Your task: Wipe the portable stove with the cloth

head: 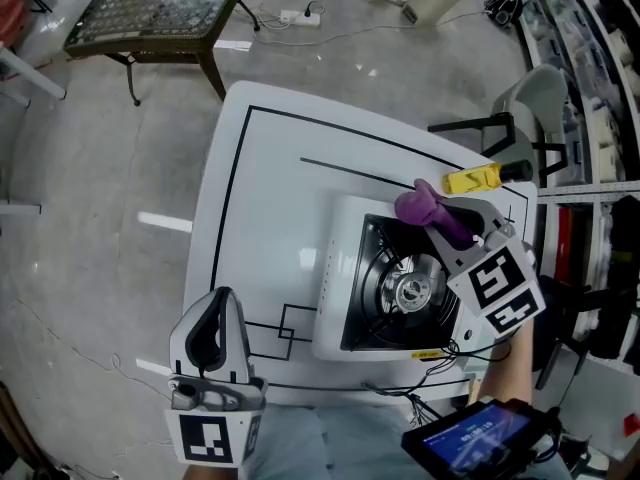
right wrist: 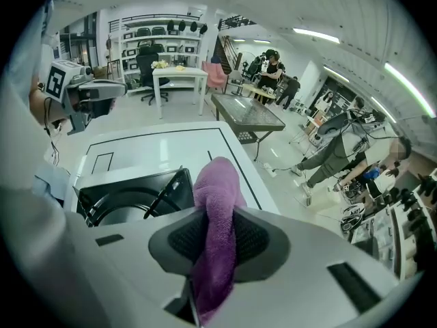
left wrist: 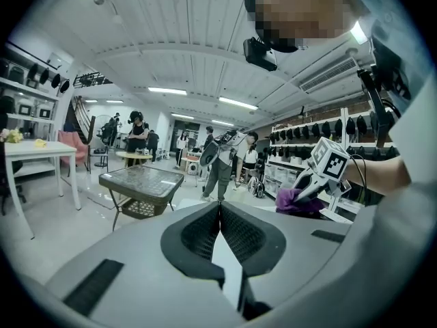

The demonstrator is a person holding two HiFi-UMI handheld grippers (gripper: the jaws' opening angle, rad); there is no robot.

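Observation:
The portable stove [head: 345,268] is white with a black top and a round metal burner [head: 410,290]; it stands on the white table [head: 260,198] at the near right. My right gripper [head: 440,216] hangs over the stove's far right corner, shut on a bunched purple cloth [head: 420,206]. In the right gripper view the cloth [right wrist: 217,197] sticks up between the pads above the stove's black top [right wrist: 130,197]. My left gripper [head: 215,330] is shut and holds nothing, at the table's near left edge. From the left gripper view, the shut left gripper [left wrist: 220,209] looks towards the cloth [left wrist: 297,202].
A yellow object [head: 470,179] lies on the table behind the stove. A tablet [head: 475,436] and loose cables [head: 420,388] sit at the near edge. A glass-topped side table [head: 150,8] and a chair [head: 530,108] stand on the floor. Several people stand in the room beyond.

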